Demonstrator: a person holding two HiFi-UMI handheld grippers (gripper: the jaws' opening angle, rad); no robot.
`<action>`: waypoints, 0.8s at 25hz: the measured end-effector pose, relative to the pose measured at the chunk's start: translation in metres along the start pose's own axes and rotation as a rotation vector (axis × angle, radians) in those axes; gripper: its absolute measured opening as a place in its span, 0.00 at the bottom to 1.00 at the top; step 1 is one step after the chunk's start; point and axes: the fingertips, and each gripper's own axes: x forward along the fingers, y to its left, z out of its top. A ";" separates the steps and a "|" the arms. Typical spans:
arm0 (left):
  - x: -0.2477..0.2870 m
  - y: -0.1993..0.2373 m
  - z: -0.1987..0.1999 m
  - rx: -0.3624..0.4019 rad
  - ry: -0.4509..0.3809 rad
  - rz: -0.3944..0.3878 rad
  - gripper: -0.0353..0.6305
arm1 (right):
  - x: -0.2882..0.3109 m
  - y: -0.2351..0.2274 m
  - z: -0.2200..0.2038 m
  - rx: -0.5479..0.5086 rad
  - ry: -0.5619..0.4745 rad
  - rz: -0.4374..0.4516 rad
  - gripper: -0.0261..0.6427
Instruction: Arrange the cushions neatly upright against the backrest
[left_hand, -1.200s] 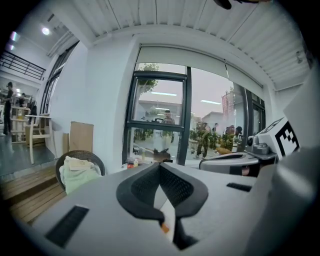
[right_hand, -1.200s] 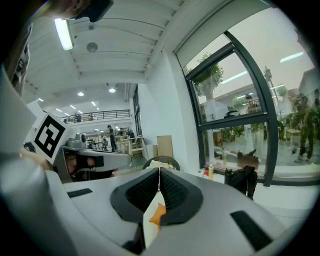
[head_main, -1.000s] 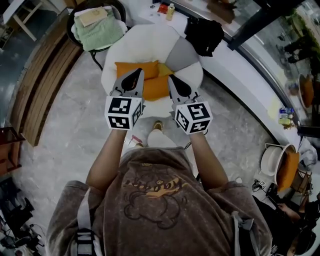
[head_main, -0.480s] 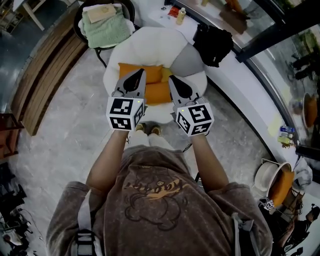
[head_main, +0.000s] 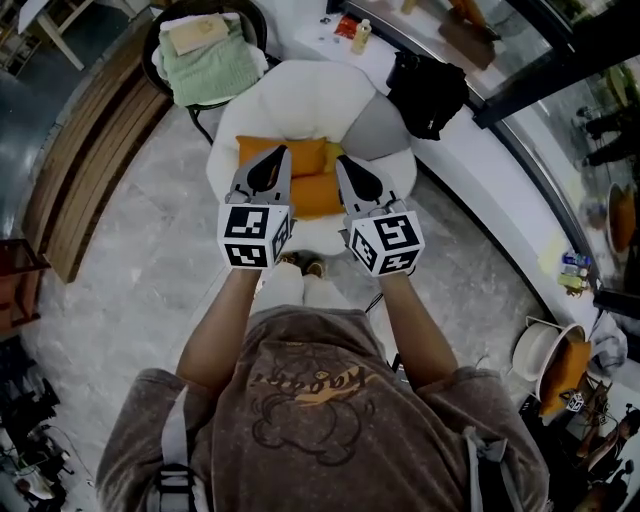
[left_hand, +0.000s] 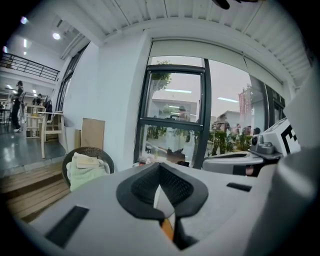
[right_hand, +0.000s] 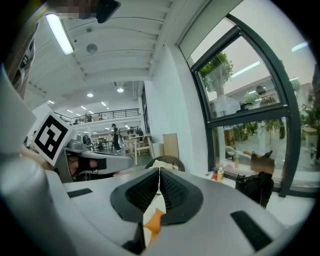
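Two orange cushions lie flat on the seat of a round white armchair (head_main: 310, 90): one toward the back (head_main: 283, 152), one in front (head_main: 316, 196). A grey cushion (head_main: 378, 128) leans against the backrest at the right. My left gripper (head_main: 274, 166) and right gripper (head_main: 350, 170) hover side by side above the orange cushions, both shut and empty. In the left gripper view the gripper (left_hand: 160, 166) points over the chair, with a sliver of orange cushion (left_hand: 168, 230) below the pads. In the right gripper view an orange cushion (right_hand: 154, 222) also shows under the shut gripper (right_hand: 159, 172).
A wicker chair with a green towel (head_main: 205, 62) stands behind the armchair at the left. A black bag (head_main: 428, 85) and a bottle (head_main: 360, 35) sit on the white window ledge at the right. A wooden platform (head_main: 90, 150) runs along the left. The person's feet (head_main: 300, 266) are at the chair's front.
The person has stepped closer to the armchair, and both grippers have advanced a little over the orange cushions. Both stay shut.
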 end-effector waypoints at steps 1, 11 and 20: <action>0.003 0.002 -0.001 0.005 0.006 0.001 0.06 | 0.004 0.000 -0.001 0.007 0.003 0.000 0.07; 0.038 0.032 -0.026 -0.022 0.030 0.013 0.06 | 0.047 -0.011 -0.025 0.023 0.024 -0.011 0.07; 0.069 0.064 -0.054 -0.045 0.038 0.032 0.06 | 0.083 -0.025 -0.055 0.013 0.051 -0.028 0.07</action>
